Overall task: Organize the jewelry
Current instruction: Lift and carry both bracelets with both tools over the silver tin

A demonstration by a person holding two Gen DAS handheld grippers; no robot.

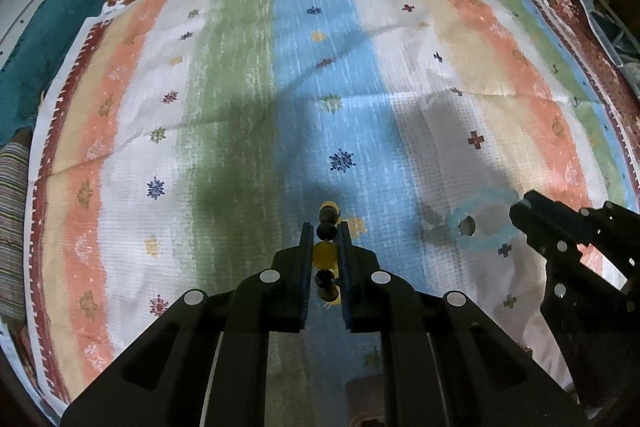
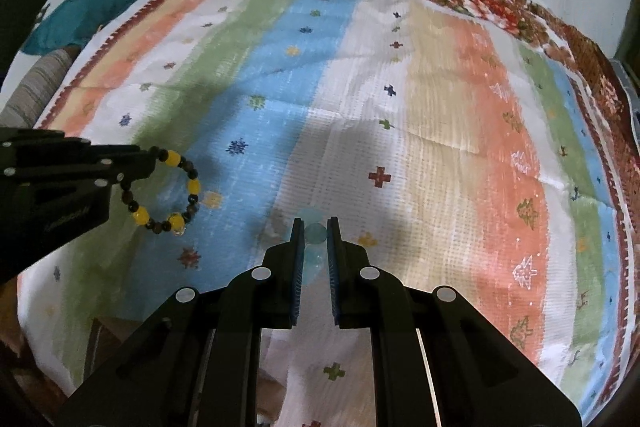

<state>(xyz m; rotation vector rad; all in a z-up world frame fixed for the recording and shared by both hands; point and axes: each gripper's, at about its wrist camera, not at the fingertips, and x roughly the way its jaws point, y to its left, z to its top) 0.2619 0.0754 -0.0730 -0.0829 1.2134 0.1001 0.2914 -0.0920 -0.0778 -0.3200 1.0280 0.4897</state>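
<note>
**Two bead bracelets, both lifted**

Yellow-and-dark bead bracelet: a closed loop hanging clear of the striped cloth, pinched in the left hand-held gripper. Pale blue translucent bracelet: pinched in the right hand-held gripper, also off the cloth.

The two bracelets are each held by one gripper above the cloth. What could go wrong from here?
1. The left gripper pinches the yellow and dark bracelet by only a few beads, so the hanging loop could slip out.
2. The right gripper is shut on the pale blue bracelet, whose smooth round beads may roll free.
3. The grippers hang close together, so the loops might knock or tangle. A dropped bracelet would land on the striped cloth.
</note>
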